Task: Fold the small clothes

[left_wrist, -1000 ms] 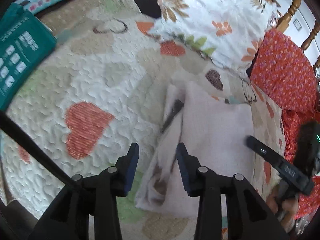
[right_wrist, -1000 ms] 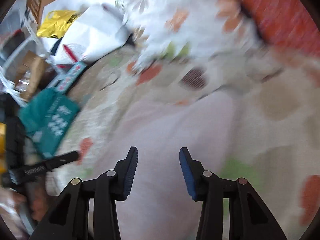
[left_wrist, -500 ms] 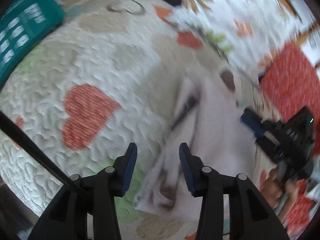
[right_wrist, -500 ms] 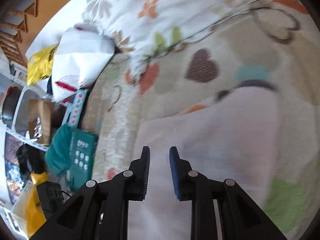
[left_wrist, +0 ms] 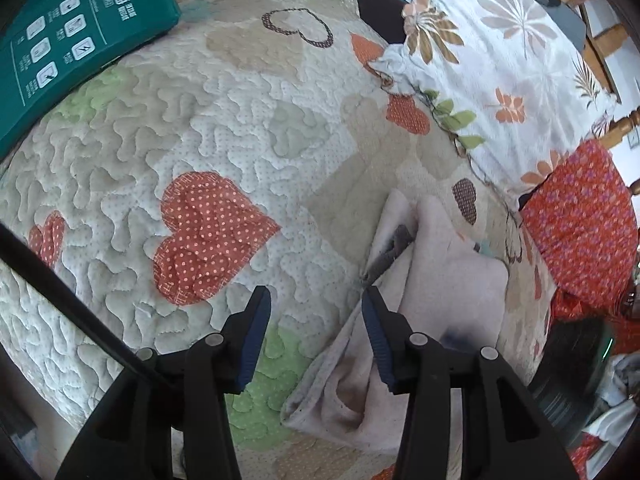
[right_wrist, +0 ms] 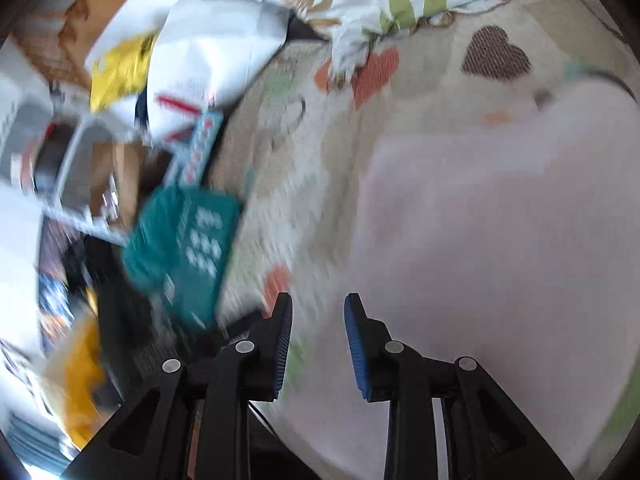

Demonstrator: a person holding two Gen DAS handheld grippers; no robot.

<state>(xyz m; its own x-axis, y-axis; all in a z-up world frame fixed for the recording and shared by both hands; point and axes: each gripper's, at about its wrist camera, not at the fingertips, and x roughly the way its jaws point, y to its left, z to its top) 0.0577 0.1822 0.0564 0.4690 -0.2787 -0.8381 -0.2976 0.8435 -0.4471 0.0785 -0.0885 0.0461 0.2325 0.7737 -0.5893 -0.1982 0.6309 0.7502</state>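
A small pale pink garment (left_wrist: 448,280) lies folded on the heart-patterned quilt (left_wrist: 224,128), with a dark grey strip showing at its left fold. My left gripper (left_wrist: 316,332) is open and empty, just above the quilt at the garment's left edge. In the right wrist view the garment (right_wrist: 500,248) fills the right side, blurred. My right gripper (right_wrist: 318,344) is open and empty over the garment's left edge.
A teal box (left_wrist: 68,48) lies at the quilt's far left, also in the right wrist view (right_wrist: 184,248). A floral pillow (left_wrist: 496,60) and a red patterned cushion (left_wrist: 580,224) lie at the right. Bags and clutter (right_wrist: 120,80) stand beyond the bed edge.
The right gripper closed partly half a second ago and has opened again, swinging left off the garment. The left gripper stayed open and shifted slightly toward the garment's left edge.
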